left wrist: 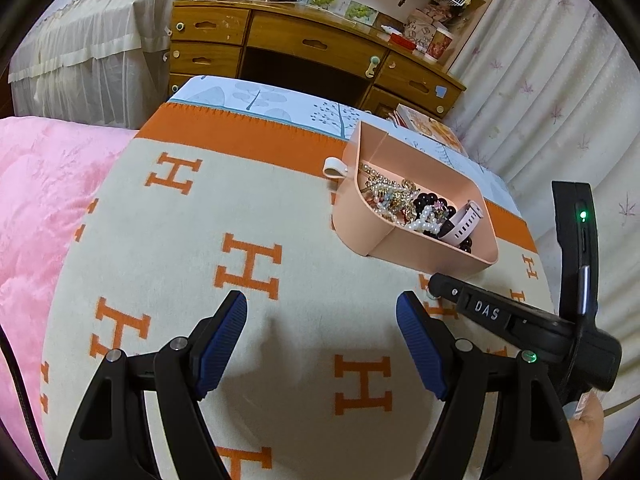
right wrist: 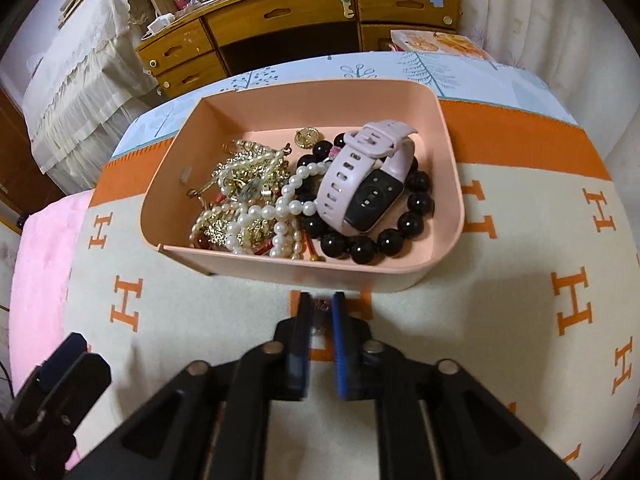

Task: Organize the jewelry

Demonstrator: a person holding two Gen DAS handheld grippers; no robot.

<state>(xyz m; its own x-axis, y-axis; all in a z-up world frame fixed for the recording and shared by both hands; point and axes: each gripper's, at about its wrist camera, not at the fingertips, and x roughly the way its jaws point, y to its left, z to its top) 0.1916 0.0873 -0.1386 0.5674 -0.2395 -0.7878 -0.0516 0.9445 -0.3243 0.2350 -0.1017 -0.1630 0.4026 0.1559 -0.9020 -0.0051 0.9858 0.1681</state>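
Observation:
A pink plastic box sits on the cream blanket with orange H letters. It holds a pink smartwatch, a black bead bracelet, a pearl strand and a tangle of gold jewelry. My right gripper is shut on a small dark-red piece of jewelry, low over the blanket just in front of the box. My left gripper is open and empty above the blanket, left of the box. The right gripper also shows in the left wrist view.
A pink quilt lies to the left of the blanket. A wooden desk with drawers stands behind the bed, with clutter on top. Curtains hang at the right. A book lies near the bed's far edge.

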